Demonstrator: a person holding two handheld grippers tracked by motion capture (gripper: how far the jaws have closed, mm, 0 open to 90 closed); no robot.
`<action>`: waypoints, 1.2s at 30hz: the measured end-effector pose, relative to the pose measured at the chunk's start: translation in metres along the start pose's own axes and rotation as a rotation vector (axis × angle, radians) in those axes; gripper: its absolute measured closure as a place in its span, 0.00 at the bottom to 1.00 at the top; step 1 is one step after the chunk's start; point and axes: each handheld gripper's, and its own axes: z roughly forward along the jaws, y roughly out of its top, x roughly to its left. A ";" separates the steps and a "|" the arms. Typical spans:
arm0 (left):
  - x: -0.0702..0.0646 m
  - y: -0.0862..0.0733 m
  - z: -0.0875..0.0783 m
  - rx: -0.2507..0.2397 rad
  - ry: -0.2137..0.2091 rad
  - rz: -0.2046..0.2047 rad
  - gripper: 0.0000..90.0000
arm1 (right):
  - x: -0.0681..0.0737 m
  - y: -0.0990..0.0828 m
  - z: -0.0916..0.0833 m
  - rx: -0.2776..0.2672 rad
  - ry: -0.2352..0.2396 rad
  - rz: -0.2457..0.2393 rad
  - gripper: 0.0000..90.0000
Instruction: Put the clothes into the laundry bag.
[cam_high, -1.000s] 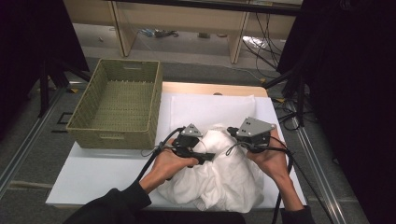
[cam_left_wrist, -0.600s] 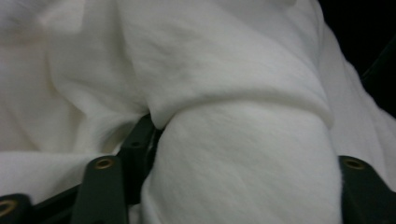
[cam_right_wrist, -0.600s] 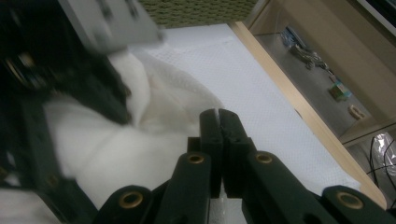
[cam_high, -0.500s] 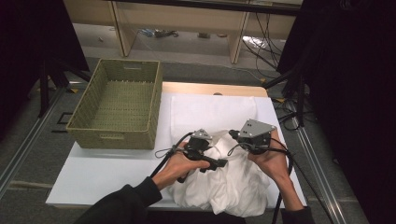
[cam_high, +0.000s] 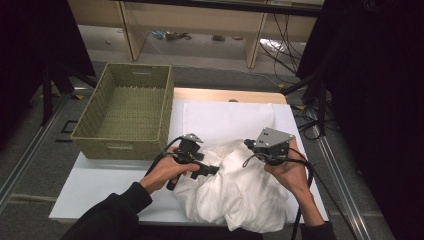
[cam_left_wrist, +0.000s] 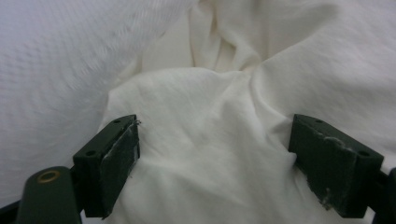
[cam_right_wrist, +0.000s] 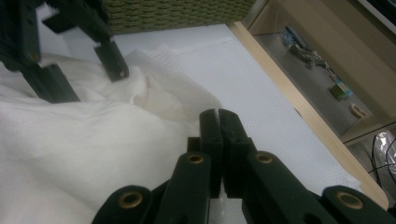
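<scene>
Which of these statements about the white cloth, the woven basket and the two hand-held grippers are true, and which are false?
1. The woven basket holds the white cloth. False: the cloth lies crumpled on the table; nothing lies in the basket.
2. The left hand-held gripper has its jaws apart over the cloth. True.
3. The right hand-held gripper is wide open. False: its jaws are shut.
4. The basket stands at the table's left. True.

Crumpled white cloth (cam_high: 235, 192) (deeply creased) heaped at table's near edge
</scene>
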 end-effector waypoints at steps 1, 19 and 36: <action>0.002 0.001 0.003 -0.004 -0.014 -0.019 0.19 | 0.000 0.000 0.000 0.001 -0.001 0.001 1.00; -0.020 0.022 -0.015 -0.057 0.061 0.048 0.37 | 0.002 -0.001 0.002 -0.013 0.015 0.005 1.00; -0.036 0.016 0.013 0.004 0.074 0.230 0.85 | 0.003 0.001 0.005 -0.017 0.003 -0.004 1.00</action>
